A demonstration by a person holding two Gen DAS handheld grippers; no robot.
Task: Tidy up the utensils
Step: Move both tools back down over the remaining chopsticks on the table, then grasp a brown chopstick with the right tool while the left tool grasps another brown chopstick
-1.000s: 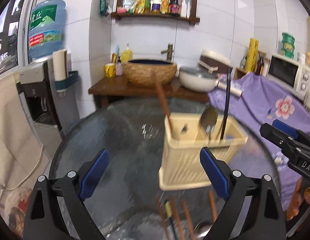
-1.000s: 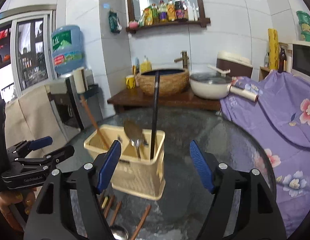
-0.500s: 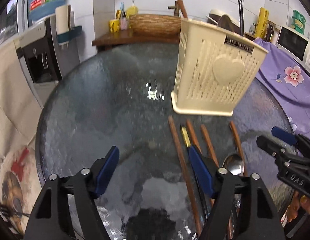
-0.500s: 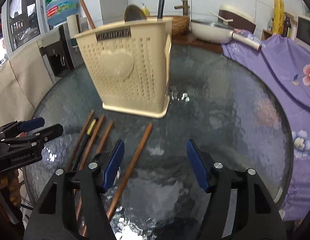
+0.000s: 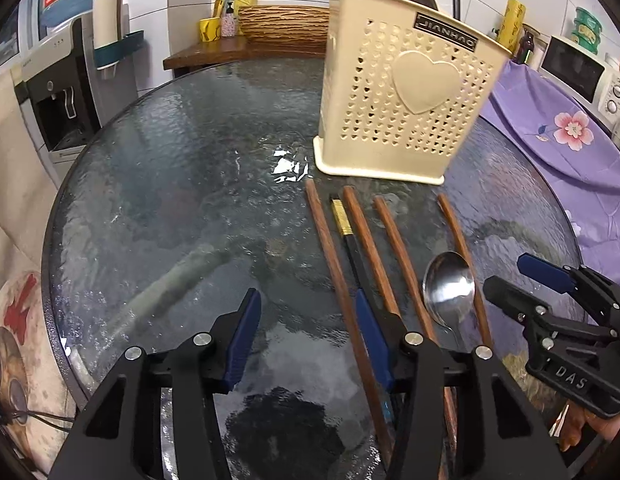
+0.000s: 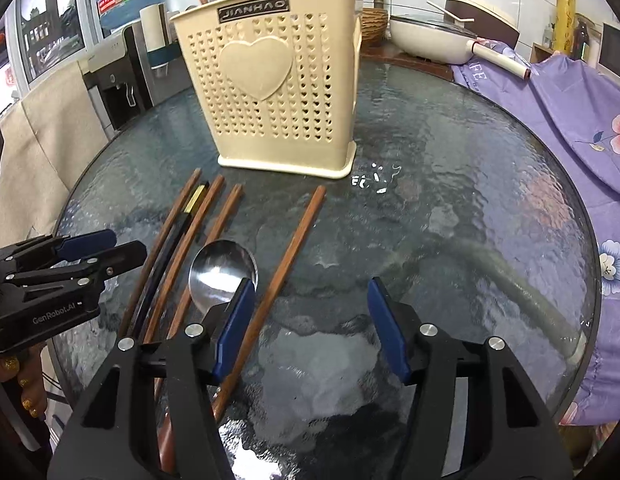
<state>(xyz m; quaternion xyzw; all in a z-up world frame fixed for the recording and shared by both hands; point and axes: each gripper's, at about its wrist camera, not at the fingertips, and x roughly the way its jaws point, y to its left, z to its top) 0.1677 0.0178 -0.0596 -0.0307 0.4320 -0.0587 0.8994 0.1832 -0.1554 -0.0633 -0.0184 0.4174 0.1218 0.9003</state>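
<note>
1. A cream perforated plastic utensil basket (image 5: 406, 104) with a raised heart on its front stands upright on the round textured glass counter (image 5: 182, 184), in the upper middle of both views.
2. Handles and a spoon bowl stick up out of the basket's top; which compartments they sit in cannot be told.
3. In front of the basket, a row of brown wooden chopsticks (image 5: 330, 248) lies flat on the counter, roughly side by side, with one black chopstick with a gold band (image 5: 350, 236) among them.
4. A shiny metal spoon (image 6: 222, 272) lies bowl-up among the chopsticks, just beside the rightmost brown one in the right wrist view.
5. The left gripper (image 5: 306, 332) hangs low over the counter at the lower middle of its view; its blue-padded fingers have just been closing, yet stand apart with the leftmost brown chopstick passing between them, not pressed.
6. The right gripper (image 6: 310, 324) has also been closing; its fingers stand apart over bare glass, the left finger (image 6: 234, 320) overlapping the spoon's bowl and the rightmost chopstick, gripping nothing.
</note>
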